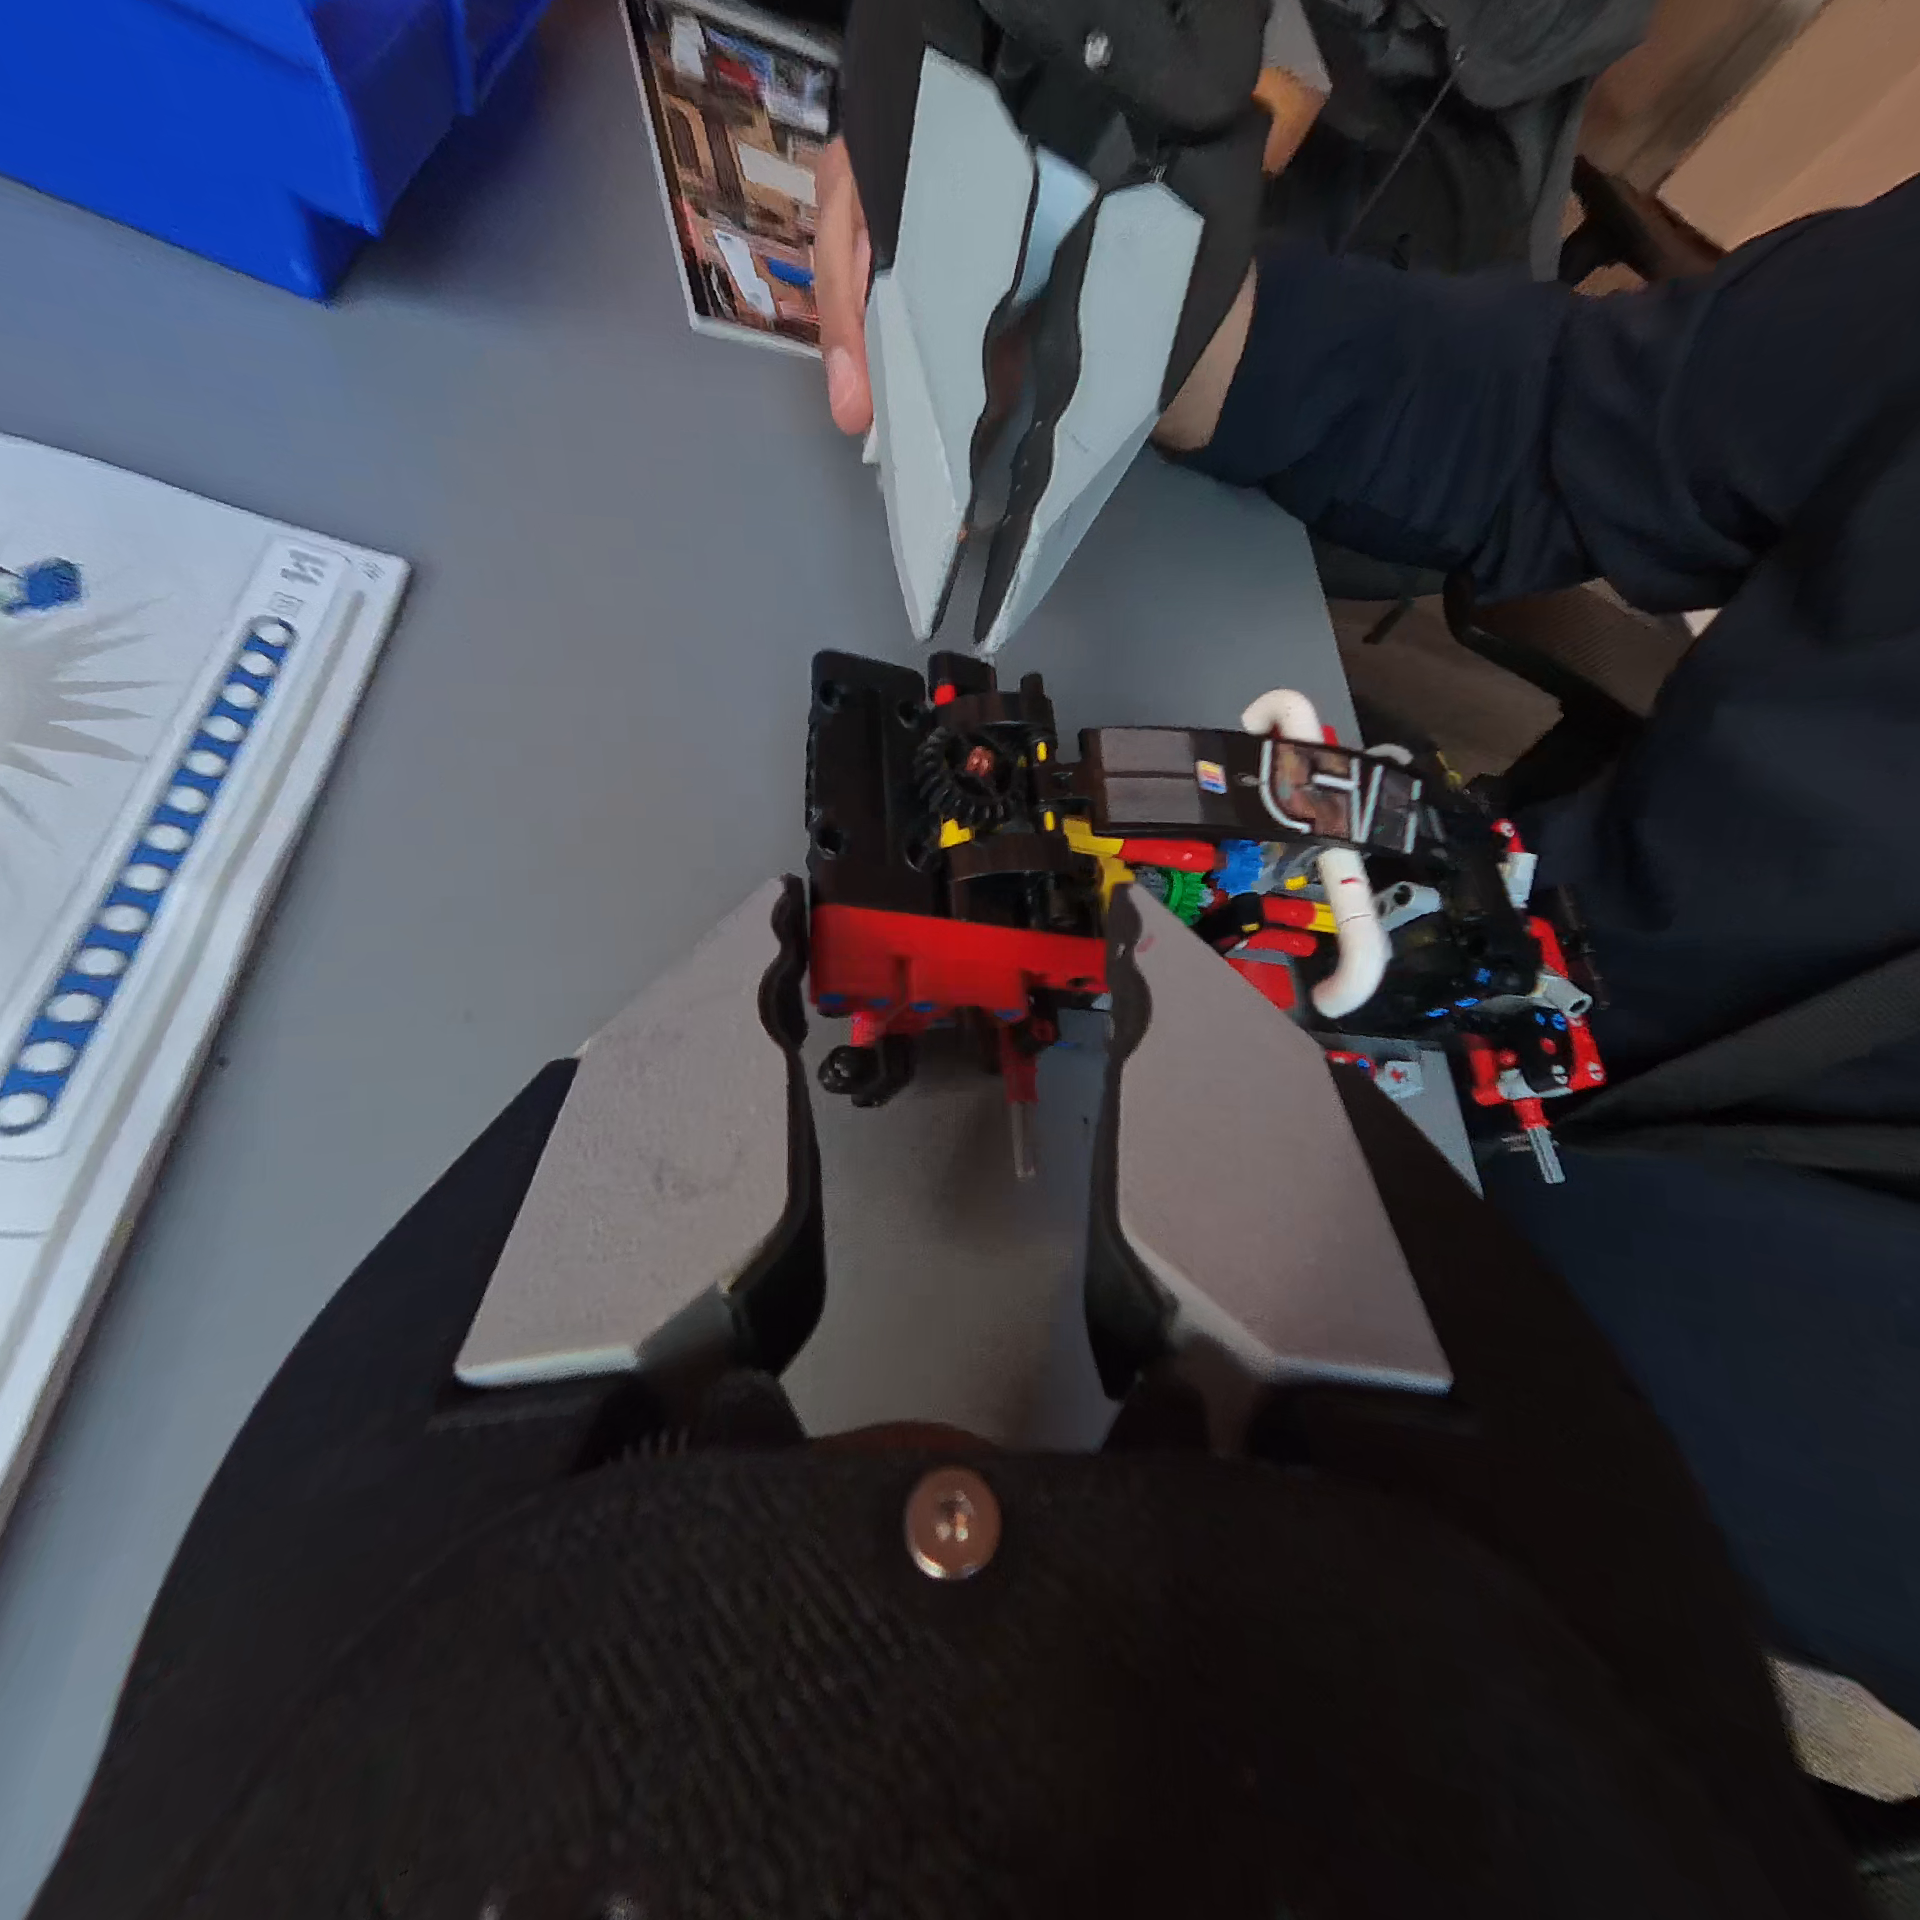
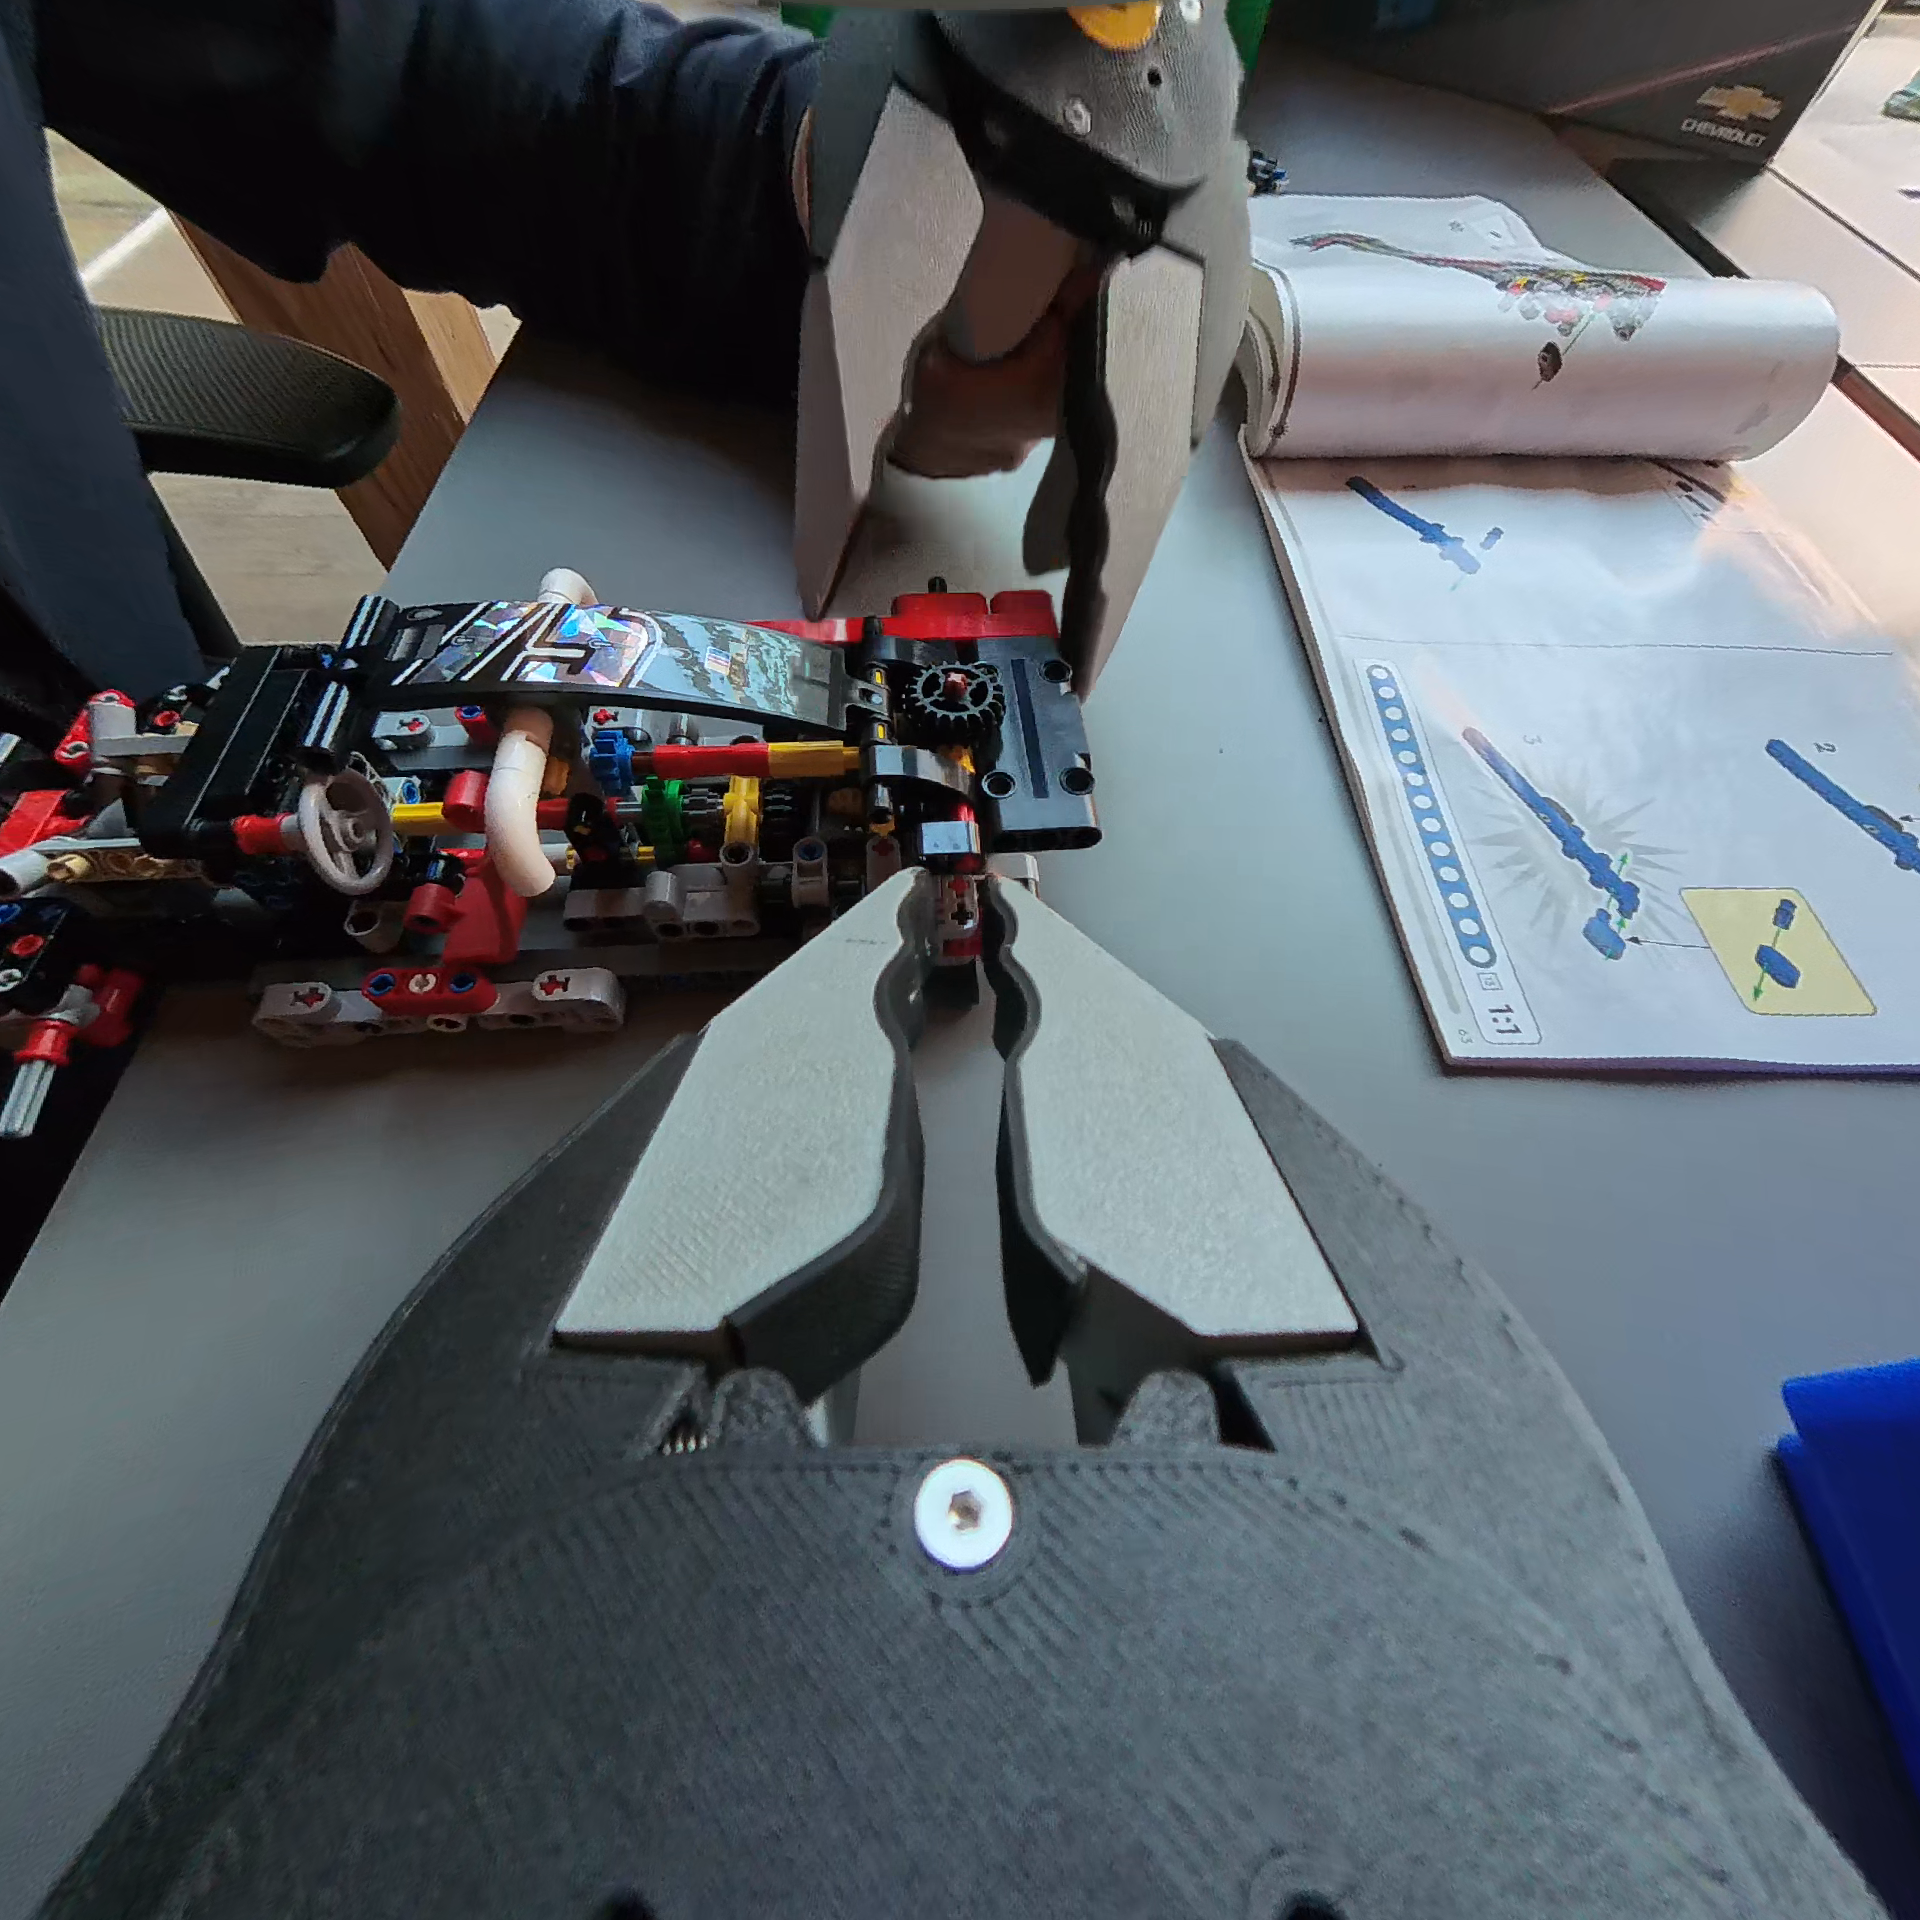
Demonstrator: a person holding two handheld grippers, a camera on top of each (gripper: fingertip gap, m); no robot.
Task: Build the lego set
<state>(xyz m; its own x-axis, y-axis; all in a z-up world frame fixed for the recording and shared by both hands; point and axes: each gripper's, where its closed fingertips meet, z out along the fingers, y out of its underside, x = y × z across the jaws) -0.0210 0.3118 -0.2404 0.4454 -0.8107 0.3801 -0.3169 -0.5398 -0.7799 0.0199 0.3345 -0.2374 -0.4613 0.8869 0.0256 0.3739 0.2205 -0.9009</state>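
Observation:
A brick-built car model (image 1: 1143, 790) in black, red and yellow lies on the grey table (image 1: 571, 520). My left gripper (image 1: 958, 935) is shut on the red block (image 1: 935, 961) at the model's near end, one pad on each side. The right wrist view shows the same model (image 2: 623, 748) lengthwise, with the left gripper (image 2: 940, 613) over its far red end. My right gripper (image 2: 954, 904) is shut on a small red and grey piece (image 2: 958, 914) that sticks out of the model's side below a black gear (image 2: 948, 701). In the left wrist view the right gripper (image 1: 956, 634) comes down from above.
An open instruction booklet (image 2: 1610, 727) lies right of the model and shows at the left in the left wrist view (image 1: 156, 831). Blue bins (image 1: 208, 125) stand at the back left. Loose grey and red beams (image 2: 436, 997) lie beside the model. A dark-sleeved arm (image 1: 1507, 416) crosses the table edge.

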